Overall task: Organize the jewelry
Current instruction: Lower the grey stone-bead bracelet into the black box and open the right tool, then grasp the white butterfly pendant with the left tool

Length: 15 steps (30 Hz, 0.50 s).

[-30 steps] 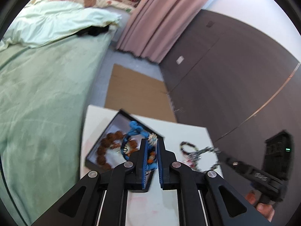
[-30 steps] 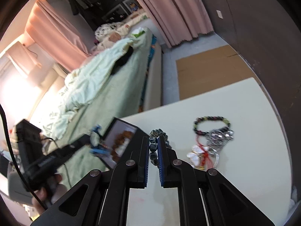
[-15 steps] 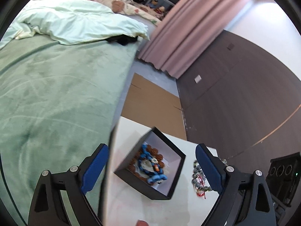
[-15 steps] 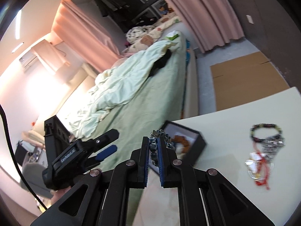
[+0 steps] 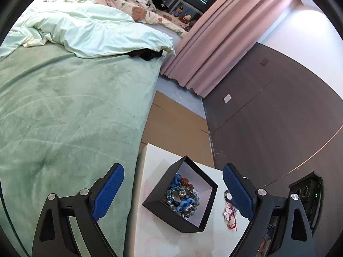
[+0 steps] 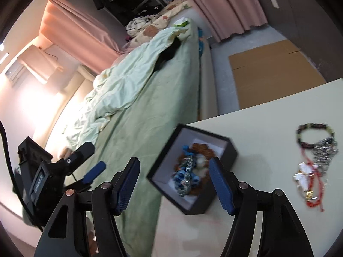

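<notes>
A black jewelry box [image 5: 209,189] with a white lining stands on the white table [image 5: 154,160] near its left edge. It holds a brown bead bracelet, blue jewelry [image 5: 183,203] and a grey-green bead bracelet [image 6: 185,180]. My left gripper [image 5: 171,192] is open and empty above the box. My right gripper [image 6: 178,182] is open and empty over the box [image 6: 231,150]. A dark bead bracelet [image 6: 315,132], a silver piece [image 6: 325,150] and a red-corded charm [image 6: 308,184] lie on the table [image 6: 257,117] to the right of the box.
A green bed [image 5: 64,107] runs along the table's left side. Brown cardboard [image 5: 175,124] lies on the floor beyond the table. A dark wall [image 5: 268,117] and pink curtains [image 5: 214,42] are behind. The left gripper's handle [image 6: 49,171] shows in the right wrist view.
My left gripper opened, let the blue jewelry into the box and rose. My right gripper moved left over the box and opened, and its bead bracelet now lies in the box.
</notes>
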### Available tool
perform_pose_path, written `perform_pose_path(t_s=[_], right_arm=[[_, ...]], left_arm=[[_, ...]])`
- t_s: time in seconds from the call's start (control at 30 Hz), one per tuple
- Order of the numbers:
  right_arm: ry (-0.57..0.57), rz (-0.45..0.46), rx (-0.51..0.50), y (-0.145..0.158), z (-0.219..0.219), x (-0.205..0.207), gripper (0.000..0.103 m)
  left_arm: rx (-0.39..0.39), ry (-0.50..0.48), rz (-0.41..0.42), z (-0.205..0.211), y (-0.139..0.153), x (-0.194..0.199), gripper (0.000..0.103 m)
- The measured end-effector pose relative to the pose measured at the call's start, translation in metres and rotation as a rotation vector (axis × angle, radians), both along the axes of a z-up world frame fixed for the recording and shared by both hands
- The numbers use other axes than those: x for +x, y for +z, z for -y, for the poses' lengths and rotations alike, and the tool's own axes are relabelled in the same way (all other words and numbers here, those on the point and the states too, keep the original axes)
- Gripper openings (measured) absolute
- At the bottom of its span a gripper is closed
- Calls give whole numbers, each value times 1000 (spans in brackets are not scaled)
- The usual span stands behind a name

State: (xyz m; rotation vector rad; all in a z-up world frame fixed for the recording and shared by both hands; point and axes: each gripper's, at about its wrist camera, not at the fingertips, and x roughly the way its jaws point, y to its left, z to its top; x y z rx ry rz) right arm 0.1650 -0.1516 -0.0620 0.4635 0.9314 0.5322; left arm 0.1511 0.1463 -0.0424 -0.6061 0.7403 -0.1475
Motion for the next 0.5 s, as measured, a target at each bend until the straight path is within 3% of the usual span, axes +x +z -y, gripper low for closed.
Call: perform_pose_path(t_s=[0.5], right_arm=[[-157, 8, -25, 17, 100, -13, 68]], left_arm=[[60, -99, 38, 45, 4, -4, 90]])
